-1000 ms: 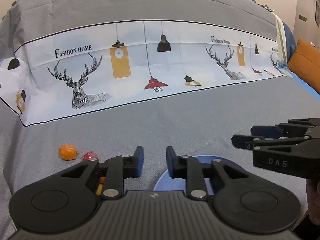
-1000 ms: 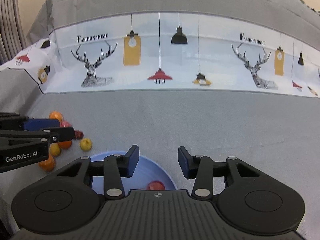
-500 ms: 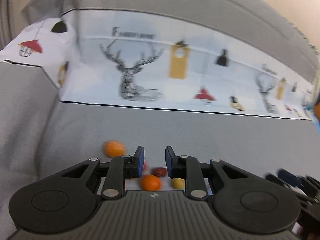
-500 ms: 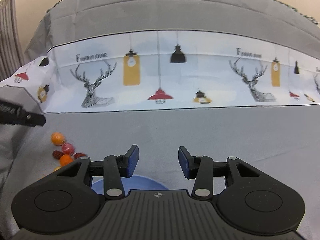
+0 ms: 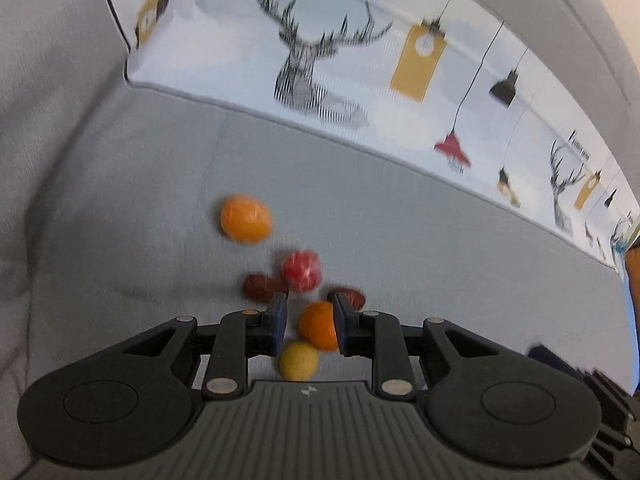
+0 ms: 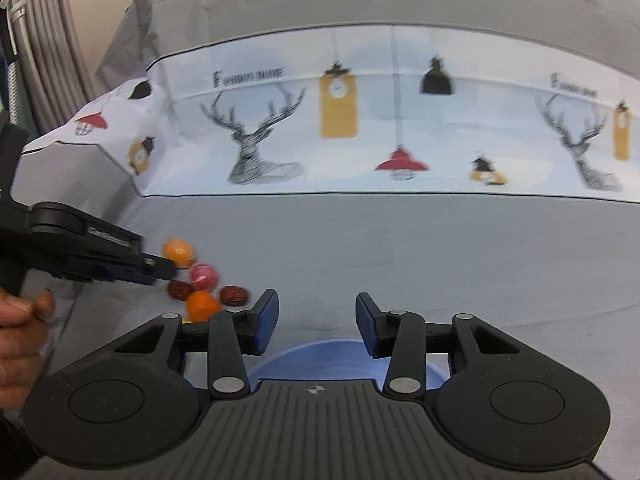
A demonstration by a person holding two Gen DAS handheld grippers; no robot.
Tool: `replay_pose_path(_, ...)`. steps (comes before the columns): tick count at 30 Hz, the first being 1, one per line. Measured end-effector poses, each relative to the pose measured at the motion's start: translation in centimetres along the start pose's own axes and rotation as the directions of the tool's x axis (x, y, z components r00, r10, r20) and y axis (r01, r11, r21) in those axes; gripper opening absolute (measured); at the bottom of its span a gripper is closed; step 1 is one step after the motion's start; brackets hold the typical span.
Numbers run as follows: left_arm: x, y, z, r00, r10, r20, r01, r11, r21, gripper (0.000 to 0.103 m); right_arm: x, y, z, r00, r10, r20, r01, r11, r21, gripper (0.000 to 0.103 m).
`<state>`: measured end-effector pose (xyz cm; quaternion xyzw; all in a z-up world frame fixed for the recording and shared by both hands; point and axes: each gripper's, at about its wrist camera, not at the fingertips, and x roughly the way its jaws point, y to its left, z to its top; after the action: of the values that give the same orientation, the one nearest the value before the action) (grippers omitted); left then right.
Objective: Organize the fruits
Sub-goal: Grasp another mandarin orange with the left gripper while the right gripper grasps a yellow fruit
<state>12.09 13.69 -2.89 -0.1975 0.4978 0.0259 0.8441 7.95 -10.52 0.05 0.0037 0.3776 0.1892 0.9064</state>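
- One grey bedsheet (image 6: 400, 248) with a pale printed band of deer and lamps lies under everything you are working on.
- Your right gripper (image 6: 316, 318) hangs over the round light-blue bowl (image 6: 320, 354); its jaws are closing with nothing between them.
- Your left gripper (image 5: 308, 320) points down at the fruit pile, jaws narrowly apart and opening; the round orange fruit (image 5: 318, 326) sits in the gap, contact unclear through blur.
- Just beside it lie a small yellow fruit (image 5: 299, 361), a red round fruit (image 5: 302, 270) and two dark red-brown dates (image 5: 260, 287).
- A paler orange fruit (image 5: 245, 219) rests apart, farther out.
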Motion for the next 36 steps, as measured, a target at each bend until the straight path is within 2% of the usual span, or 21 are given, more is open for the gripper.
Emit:
replay_pose_path(2, 0.9, -0.3, -0.3, 0.998, 0.034, -0.054, -0.032, 0.999, 0.034, 0.028, 1.1, 1.0, 0.3, 1.000, 0.014, -0.014, -0.015, 1.000, -0.020, 0.041)
replay_pose_path(4, 1.4, -0.4, -0.6, 0.996, 0.053, -0.074, -0.049, 0.998, 0.050, 0.028, 2.3, 1.7, 0.5, 0.999, 0.020, -0.036, -0.021, 0.999, -0.031, 0.041)
replay_pose_path(6, 1.3, -0.3, -0.4, 0.998, 0.028, -0.061, -0.026, 0.999, 0.034, 0.028, 3.7, 2.0, 0.7, 0.997, 0.029, -0.069, -0.031, 0.999, -0.028, 0.041)
replay_pose_path(8, 1.2, -0.2, -0.2, 0.999, 0.006, -0.046, -0.005, 1.000, 0.016, 0.034, 4.9, 2.3, 0.8, 0.995, 0.039, -0.092, -0.042, 0.999, -0.026, 0.041)
replay_pose_path(10, 1.5, -0.5, -0.1, 0.999, -0.002, -0.041, 0.003, 1.000, 0.009, 0.036, 5.8, 2.7, 0.7, 0.993, 0.044, -0.105, -0.048, 0.998, -0.032, 0.041)
replay_pose_path(18, 2.7, -1.6, 0.0, 0.998, 0.015, -0.058, -0.013, 0.999, 0.039, 0.041, 9.7, 3.1, -0.5, 0.981, 0.035, -0.192, -0.045, 0.998, -0.047, 0.043)
replay_pose_path(21, 3.1, -1.9, 0.0, 0.998, 0.023, -0.061, -0.020, 0.998, 0.051, 0.046, 10.4, 3.2, -0.7, 0.978, 0.035, -0.205, -0.047, 0.998, -0.052, 0.043)
replay_pose_path(27, 3.8, -2.5, -0.3, 0.998, 0.023, -0.067, -0.018, 0.997, 0.079, 0.046, 11.1, 3.7, -1.1, 0.976, 0.017, -0.215, -0.040, 0.994, -0.100, 0.043)
replay_pose_path(29, 3.9, -2.8, -0.5, 0.997, 0.024, -0.070, -0.017, 0.995, 0.095, 0.046, 11.0, 3.8, -1.1, 0.977, 0.013, -0.211, -0.037, 0.993, -0.113, 0.041)
replay_pose_path(31, 4.2, -3.0, -0.6, 0.997, 0.022, -0.076, -0.014, 0.994, 0.109, 0.046, 10.9, 3.9, -1.1, 0.977, 0.027, -0.209, -0.052, 0.992, -0.116, 0.031)
replay_pose_path(33, 4.4, -3.1, -0.8, 0.996, 0.020, -0.082, -0.010, 0.993, 0.121, 0.044, 10.7, 3.9, -1.1, 0.977, 0.036, -0.208, -0.062, 0.991, -0.119, 0.026)
replay_pose_path(36, 4.3, -3.4, -0.9, 0.997, 0.017, -0.081, -0.005, 0.990, 0.143, 0.038, 10.4, 3.9, -1.1, 0.978, 0.038, -0.206, -0.064, 0.991, -0.118, 0.026)
